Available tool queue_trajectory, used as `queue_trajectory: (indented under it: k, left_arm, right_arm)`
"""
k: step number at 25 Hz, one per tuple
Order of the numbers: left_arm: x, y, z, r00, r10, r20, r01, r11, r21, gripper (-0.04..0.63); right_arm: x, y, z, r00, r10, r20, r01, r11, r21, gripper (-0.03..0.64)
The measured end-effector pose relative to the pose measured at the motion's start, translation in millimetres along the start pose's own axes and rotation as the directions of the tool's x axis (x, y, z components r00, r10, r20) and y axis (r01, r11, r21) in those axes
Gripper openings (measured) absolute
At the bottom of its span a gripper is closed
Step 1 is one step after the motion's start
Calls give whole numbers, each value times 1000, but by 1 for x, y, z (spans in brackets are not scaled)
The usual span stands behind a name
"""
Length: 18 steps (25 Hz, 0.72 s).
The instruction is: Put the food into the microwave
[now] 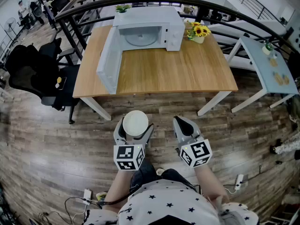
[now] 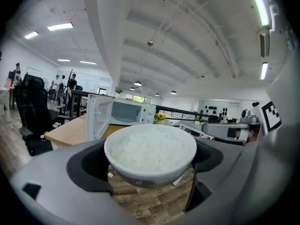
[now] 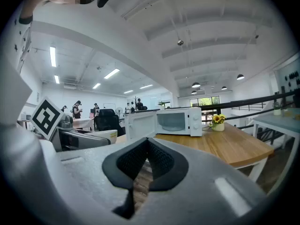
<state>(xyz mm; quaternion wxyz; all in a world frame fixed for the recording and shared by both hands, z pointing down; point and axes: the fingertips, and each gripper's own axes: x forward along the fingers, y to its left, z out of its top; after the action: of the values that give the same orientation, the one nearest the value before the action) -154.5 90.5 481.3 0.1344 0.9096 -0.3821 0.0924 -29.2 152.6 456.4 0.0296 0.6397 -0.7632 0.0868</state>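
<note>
A white bowl of rice (image 1: 135,123) (image 2: 150,154) sits between the jaws of my left gripper (image 1: 135,125) (image 2: 151,165), which is shut on it over the wooden floor, short of the table. The white microwave (image 1: 149,30) (image 2: 123,115) (image 3: 174,121) stands at the back of the wooden table (image 1: 187,71) with its door (image 1: 108,62) swung open to the left and its glass turntable (image 1: 140,37) bare. My right gripper (image 1: 184,126) (image 3: 147,162) hangs beside the left one, its black pads meeting with nothing between them.
A pot of sunflowers (image 1: 198,32) stands right of the microwave, a small green plant (image 1: 123,8) behind it. A black office chair (image 1: 35,74) is left of the table, a light blue table (image 1: 272,62) to the right. A black railing (image 1: 225,13) runs behind. People stand far left.
</note>
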Motion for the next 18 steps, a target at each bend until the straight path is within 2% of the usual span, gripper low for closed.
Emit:
queue_trajectory:
  k: [4, 8, 11, 18]
  left_arm:
    - [-52, -34, -17, 1000, 11, -11, -11, 1000, -3, 489]
    - [-87, -47, -18, 1000, 13, 2, -13, 1000, 10, 489]
    - [-96, -51, -13, 1000, 4, 17, -4, 1000, 18, 489]
    - [-100, -68, -4, 999, -31, 36, 30, 999, 26, 489]
  right_arm:
    - [-53, 13, -3, 1000, 5, -13, -5, 1000, 3, 5]
    - [-81, 31, 9, 999, 15, 34, -15, 1000, 2, 5]
    - [-91, 42, 14, 998, 24, 55, -24, 1000, 0, 5]
    - [-108, 48, 13, 998, 51, 36, -51, 999, 5, 5]
